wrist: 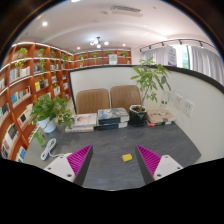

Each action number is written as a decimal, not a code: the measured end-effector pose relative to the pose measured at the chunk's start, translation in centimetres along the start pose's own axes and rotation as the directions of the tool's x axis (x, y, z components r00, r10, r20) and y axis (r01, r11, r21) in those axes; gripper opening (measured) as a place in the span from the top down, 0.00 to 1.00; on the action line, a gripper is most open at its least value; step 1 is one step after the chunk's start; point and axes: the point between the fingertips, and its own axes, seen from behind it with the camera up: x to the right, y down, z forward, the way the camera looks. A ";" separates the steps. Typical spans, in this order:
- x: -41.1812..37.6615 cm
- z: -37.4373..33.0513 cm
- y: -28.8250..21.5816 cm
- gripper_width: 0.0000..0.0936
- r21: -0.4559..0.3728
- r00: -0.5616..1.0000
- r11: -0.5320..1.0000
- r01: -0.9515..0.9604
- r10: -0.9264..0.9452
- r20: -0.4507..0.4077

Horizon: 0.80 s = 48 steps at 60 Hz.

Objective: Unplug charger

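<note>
My gripper point(113, 166) is open and empty above a grey table point(110, 145), its magenta pads point(80, 160) set wide apart. A small yellow object point(127, 157) lies on the table just ahead, between the fingers and nearer the right one. A white coiled cable point(47, 148) lies on the table beyond the left finger, below a potted plant point(48, 110). I cannot make out a charger body or a plug. A pale socket plate point(185, 103) shows on the white wall to the right.
Stacks of books point(112, 117) lie across the far side of the table. A second potted plant point(150, 80) stands at the far right. Two brown chairs point(93, 100) are behind the table. Bookshelves point(25, 80) line the left wall.
</note>
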 end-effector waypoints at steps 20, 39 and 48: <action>-5.8 -7.4 1.1 0.07 0.045 0.994 0.994 0.097 -0.099 0.045; -6.4 -8.2 2.9 0.09 0.024 0.993 0.994 0.109 -0.110 0.052; -6.7 -7.9 3.5 0.08 0.011 0.995 0.996 0.085 -0.086 0.059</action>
